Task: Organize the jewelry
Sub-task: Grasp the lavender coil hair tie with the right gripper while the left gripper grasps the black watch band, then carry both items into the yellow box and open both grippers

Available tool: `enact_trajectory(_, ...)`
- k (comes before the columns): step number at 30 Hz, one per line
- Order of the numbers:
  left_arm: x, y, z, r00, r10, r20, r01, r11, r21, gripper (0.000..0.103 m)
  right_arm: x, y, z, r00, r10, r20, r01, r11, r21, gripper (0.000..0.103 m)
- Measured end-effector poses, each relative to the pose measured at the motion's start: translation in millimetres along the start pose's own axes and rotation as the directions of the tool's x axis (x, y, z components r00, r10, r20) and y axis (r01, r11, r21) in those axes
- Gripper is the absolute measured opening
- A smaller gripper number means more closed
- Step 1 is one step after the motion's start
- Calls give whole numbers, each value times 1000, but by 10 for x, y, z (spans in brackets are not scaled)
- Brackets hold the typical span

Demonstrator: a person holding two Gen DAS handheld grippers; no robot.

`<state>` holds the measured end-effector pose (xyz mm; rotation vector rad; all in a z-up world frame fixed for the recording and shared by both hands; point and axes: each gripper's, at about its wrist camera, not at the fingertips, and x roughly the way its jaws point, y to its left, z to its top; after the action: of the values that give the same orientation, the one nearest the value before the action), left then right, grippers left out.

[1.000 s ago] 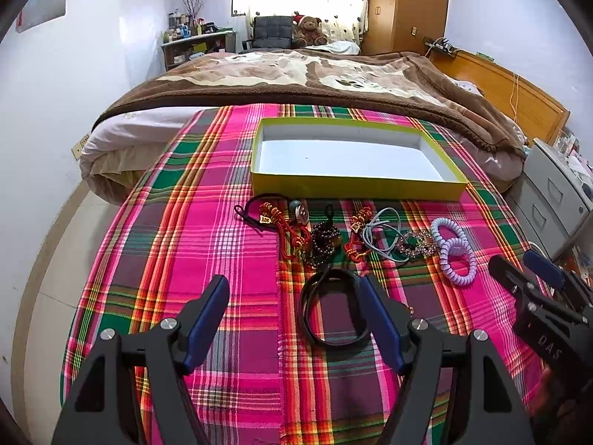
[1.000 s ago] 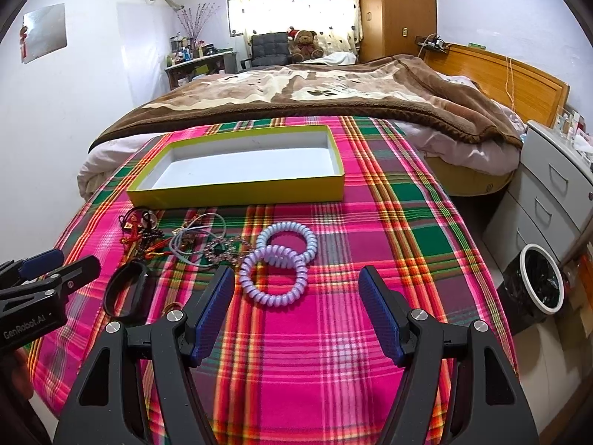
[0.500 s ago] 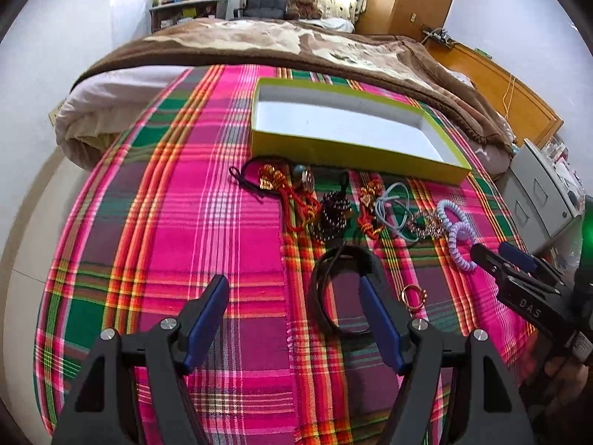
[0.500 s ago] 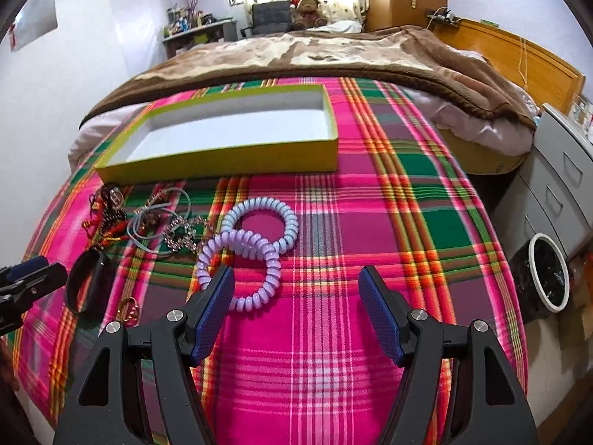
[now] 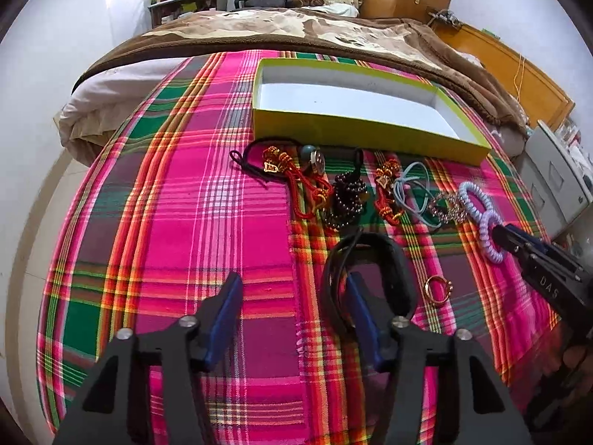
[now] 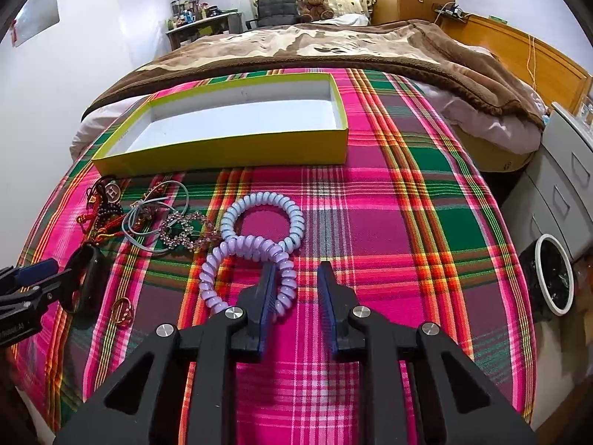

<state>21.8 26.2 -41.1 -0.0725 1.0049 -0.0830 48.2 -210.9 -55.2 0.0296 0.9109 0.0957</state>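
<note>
A yellow box (image 5: 355, 131) with a white inside lies on the plaid cloth, also in the right wrist view (image 6: 222, 148). Before it lies a row of jewelry: red cords (image 5: 296, 181), dark beads (image 5: 348, 200), a blue cord (image 5: 411, 189), a rhinestone piece (image 6: 185, 231), a pale blue coil (image 6: 263, 204) and a purple coil (image 6: 222, 274). A black band (image 5: 396, 270) and a gold ring (image 5: 437, 289) lie nearer. My left gripper (image 5: 292, 296) is open, its right finger inside the band. My right gripper (image 6: 296, 278) is partly closed, jaws astride the purple coil's near-right side.
The cloth covers a rounded table before a bed with a brown blanket (image 6: 333, 44). A grey drawer unit (image 6: 567, 170) and a bin (image 6: 552, 274) stand at the right. The cloth drops off at the left and near edges.
Both grippers have moved forward and down. The right jaws have narrowed around the purple coil. The left gripper's right finger now sits inside the black band.
</note>
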Motion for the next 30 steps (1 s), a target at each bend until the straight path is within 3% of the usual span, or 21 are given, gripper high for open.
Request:
enact_trajectory(7,4,-28,-2,1000,8,-2,-8,999,35,49,-43,-15,-15,1000,-2,12,2,1000,10,11)
enact_trajectory(12,6,-49,20,999,-32,-4,32,998,45,18,-99,-64,-30,1000,8,27,-9,999,35,11)
enact_trajectory(16,-17,-43,10,999,-44,6,44,998,36,9,-177,-73,-39,999,12,49,-14,999,40,11)
enact_trajectory(30,-214,57,159,994,-79,69,78,997,13,9,-372,-133,53,995,19,103,-24,998,55,11)
